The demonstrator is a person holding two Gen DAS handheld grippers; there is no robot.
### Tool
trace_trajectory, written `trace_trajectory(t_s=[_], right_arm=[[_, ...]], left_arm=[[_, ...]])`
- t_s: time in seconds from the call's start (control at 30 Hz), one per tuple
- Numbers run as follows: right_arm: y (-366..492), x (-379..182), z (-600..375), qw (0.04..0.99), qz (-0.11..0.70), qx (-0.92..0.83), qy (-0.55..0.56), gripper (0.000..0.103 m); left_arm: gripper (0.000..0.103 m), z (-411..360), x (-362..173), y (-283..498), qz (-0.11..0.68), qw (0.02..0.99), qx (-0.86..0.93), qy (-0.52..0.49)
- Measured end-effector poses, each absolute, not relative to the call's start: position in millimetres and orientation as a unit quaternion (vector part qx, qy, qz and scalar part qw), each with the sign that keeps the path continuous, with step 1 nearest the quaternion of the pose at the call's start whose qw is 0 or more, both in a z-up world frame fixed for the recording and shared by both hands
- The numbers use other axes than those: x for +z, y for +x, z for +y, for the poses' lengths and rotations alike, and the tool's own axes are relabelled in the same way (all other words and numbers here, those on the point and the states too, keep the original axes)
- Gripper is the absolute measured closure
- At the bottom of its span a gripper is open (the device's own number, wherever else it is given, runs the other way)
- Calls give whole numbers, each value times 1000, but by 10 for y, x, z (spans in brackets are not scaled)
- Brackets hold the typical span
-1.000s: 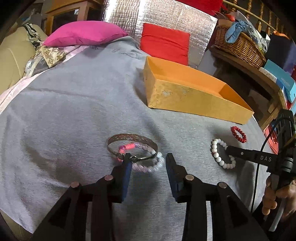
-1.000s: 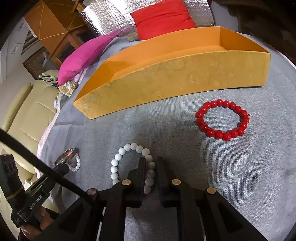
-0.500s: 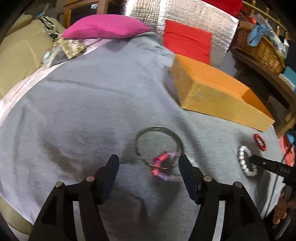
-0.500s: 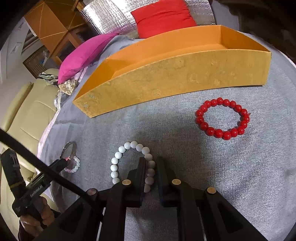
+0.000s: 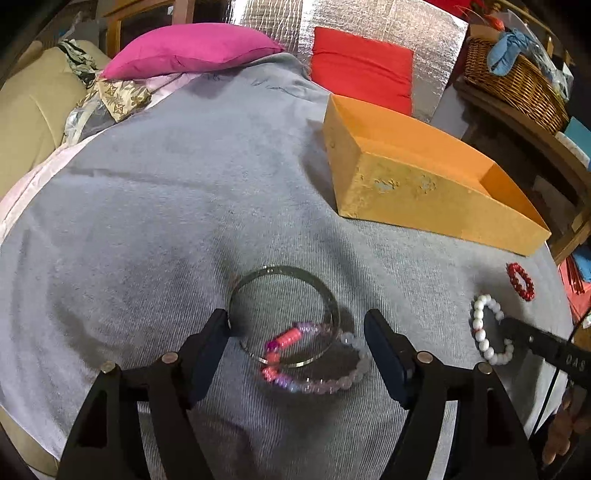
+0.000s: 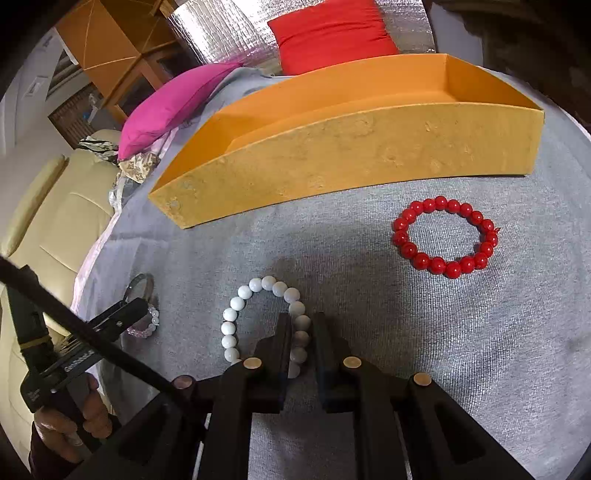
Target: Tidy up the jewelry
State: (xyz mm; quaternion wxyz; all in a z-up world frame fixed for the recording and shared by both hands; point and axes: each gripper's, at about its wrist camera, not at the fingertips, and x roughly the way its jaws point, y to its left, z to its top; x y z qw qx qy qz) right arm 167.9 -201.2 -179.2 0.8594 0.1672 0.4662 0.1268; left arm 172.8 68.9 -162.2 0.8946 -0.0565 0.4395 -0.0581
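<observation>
A: Bracelets lie on the grey cloth (image 5: 155,206), four of them. Where does each sit?

B: The metal bangle (image 5: 282,315) lies flat between the left gripper's (image 5: 295,343) fingers, and the pink and clear bead bracelet (image 5: 314,363) overlaps its near edge. The white bead bracelet (image 6: 267,321) lies off to the right of that pair. The red bead bracelet (image 6: 445,236) lies beyond it, near the orange box (image 6: 347,155).

A: How do the left tongs stand?

B: Wide. The jaws have just been opening. The bangle and the pink bracelet lie in the gap. The left fingertip (image 5: 218,325) is right at the bangle's rim, though contact cannot be told; the right finger stands clear of both.

A: And the right gripper (image 6: 301,336)?

B: Narrow, closed on the near side of the white bead bracelet: several beads sit between its pads, and the rest of the loop rests on the cloth to its left.

A: Anything in the box?

B: From these views its floor looks bare, though the near wall hides part of it. It stands on the cloth with a red cushion (image 6: 332,35) and a pink cushion (image 5: 192,50) behind it.

A: Is the person visible?

B: Only a hand (image 6: 74,417) holding the left gripper's handle.
</observation>
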Motion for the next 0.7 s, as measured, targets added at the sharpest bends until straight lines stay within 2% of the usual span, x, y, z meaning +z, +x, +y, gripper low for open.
trace_trajectory(t_s=[0.2,0.3,0.7], right_arm=[[1655,-1787,-2015,860,465,128,163,89],[1646,-1775,-2012,862,463,128,161,89],[1590,-1676,-2228,873,435,109,189,92]], left_arm=[[28,705,-1638,1755,433,898,-53,-57],[41,651,-1637,1752,426,903,-51,-33],[41,329,-1443,1644,383,917,-109,-18]])
